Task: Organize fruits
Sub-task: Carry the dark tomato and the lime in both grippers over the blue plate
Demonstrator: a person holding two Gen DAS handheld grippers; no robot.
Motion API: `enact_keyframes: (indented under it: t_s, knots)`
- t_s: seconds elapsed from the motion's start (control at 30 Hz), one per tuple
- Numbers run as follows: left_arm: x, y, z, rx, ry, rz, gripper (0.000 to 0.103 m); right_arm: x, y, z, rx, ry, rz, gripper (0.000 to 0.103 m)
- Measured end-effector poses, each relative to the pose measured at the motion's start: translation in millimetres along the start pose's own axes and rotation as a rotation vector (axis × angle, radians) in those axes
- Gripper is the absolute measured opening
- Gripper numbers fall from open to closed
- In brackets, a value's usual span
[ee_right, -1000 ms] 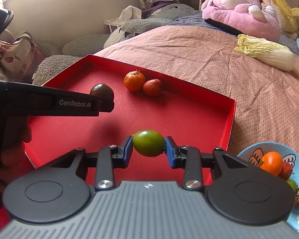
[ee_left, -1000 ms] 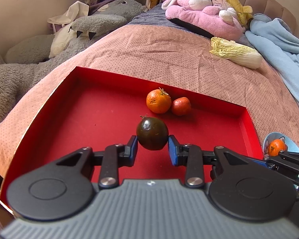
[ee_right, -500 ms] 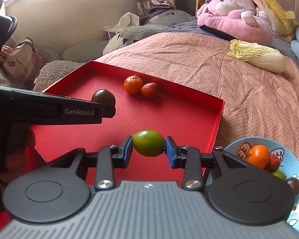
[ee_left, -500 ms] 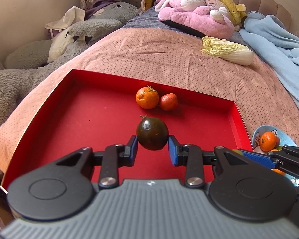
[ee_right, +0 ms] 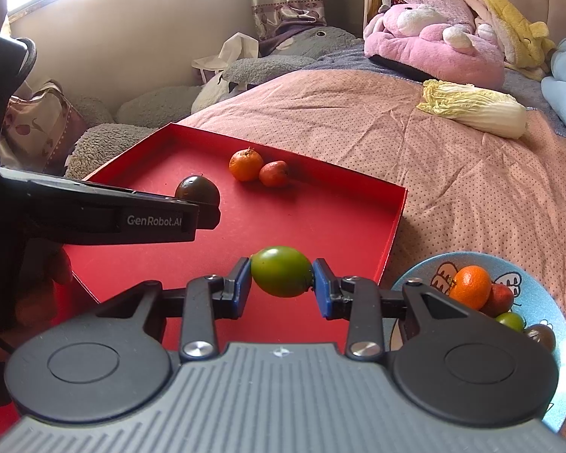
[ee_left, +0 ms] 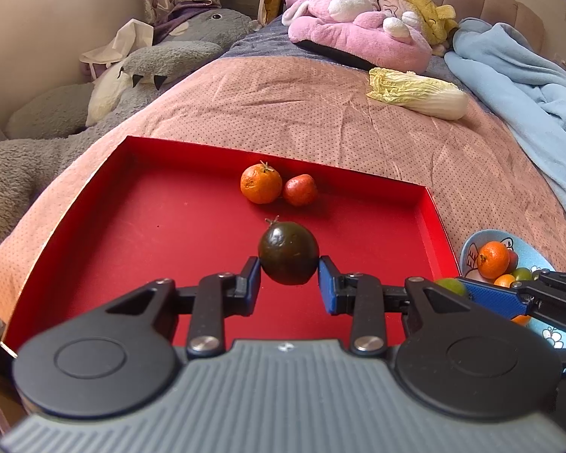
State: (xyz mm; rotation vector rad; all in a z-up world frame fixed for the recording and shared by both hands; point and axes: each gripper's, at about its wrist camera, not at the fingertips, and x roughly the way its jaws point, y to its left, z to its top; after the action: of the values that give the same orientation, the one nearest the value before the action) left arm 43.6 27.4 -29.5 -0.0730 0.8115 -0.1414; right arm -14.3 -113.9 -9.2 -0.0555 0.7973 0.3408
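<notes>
Left gripper (ee_left: 288, 287) clamps dark tomato (ee_left: 288, 252); right gripper (ee_right: 282, 288) clamps green tomato (ee_right: 281, 276); blue bowl (ee_right: 426, 268) partly hidden behind it.

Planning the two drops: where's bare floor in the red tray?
Red tray: its whole left half is bare, as is the near right strip by the right wall. Only the far middle is taken, by the orange and red fruit, which are touching. The blue bowl is crowded.

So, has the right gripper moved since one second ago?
Yes. In the right wrist view the right gripper, shut on the green fruit, has drawn back from the red tray and toward the bowl, which shows more now.
</notes>
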Motion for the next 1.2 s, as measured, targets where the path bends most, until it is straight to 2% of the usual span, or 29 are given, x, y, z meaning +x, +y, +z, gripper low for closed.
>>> enact_keyframes:
  t_s: [0.53, 1.2]
  knots:
    - [-6.5, -19.9, 6.4, 0.034, -0.013, -0.013, 0.036, -21.8, -13.4, -7.9, 0.029, -0.023, -0.019, 0.041]
    - [-11.2, -82.5, 4.3, 0.147, -0.013, -0.070, 0.036, -66.6, -64.5, -33.1, 0.149, -0.091, -0.090, 0.041]
